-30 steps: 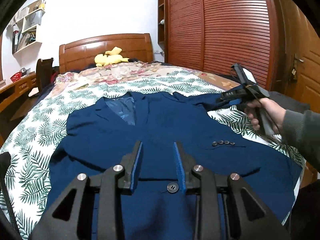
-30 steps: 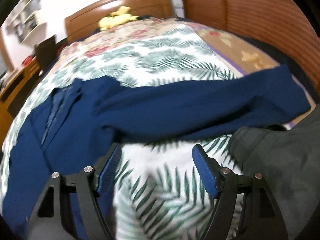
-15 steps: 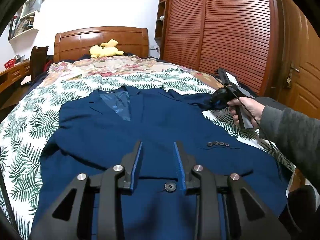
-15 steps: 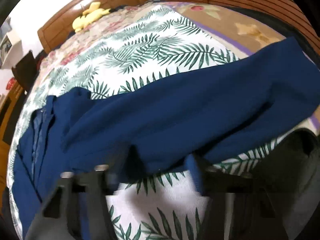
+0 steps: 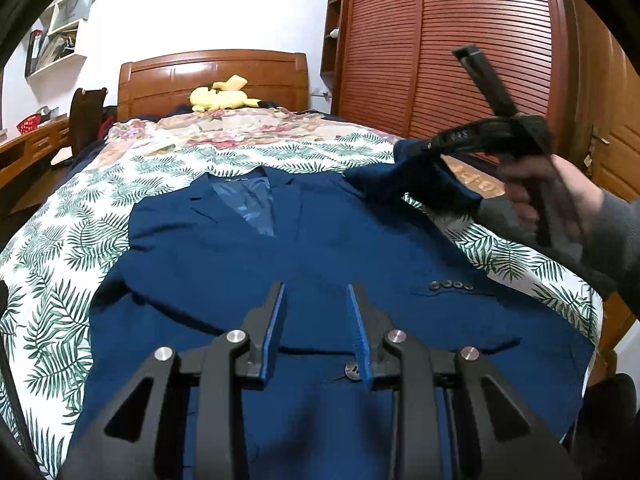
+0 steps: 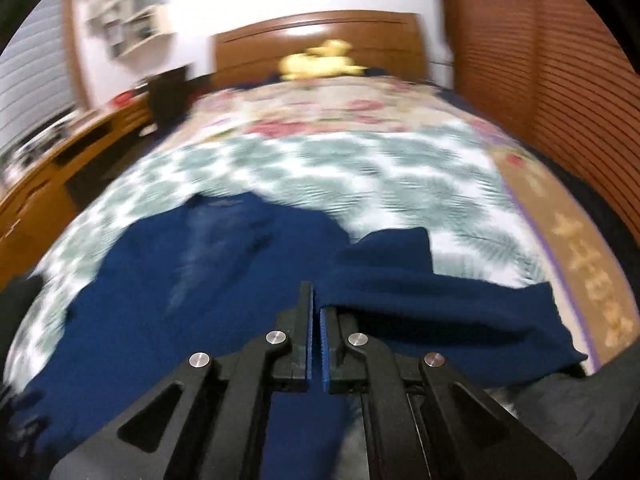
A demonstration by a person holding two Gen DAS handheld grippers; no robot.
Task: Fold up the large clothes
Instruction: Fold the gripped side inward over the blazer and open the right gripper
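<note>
The right hand-held gripper (image 6: 316, 312), wide open a second ago, has now closed on the navy blazer's sleeve (image 6: 400, 280) and lifts it off the bed (image 5: 100, 216) for folding, while the left hand-held gripper (image 5: 316, 300) hovers open.

The bed (image 5: 132, 216) has a wooden headboard (image 5: 212, 76) and carries a white cover printed with green palm leaves (image 5: 60, 264), with a floral cover (image 5: 240, 128) beyond it toward the head. A navy jacket (image 5: 320, 248) lies flat on the leaf print — collar toward the headboard. A yellow plush toy (image 5: 222, 96) rests up by the headboard.
</note>
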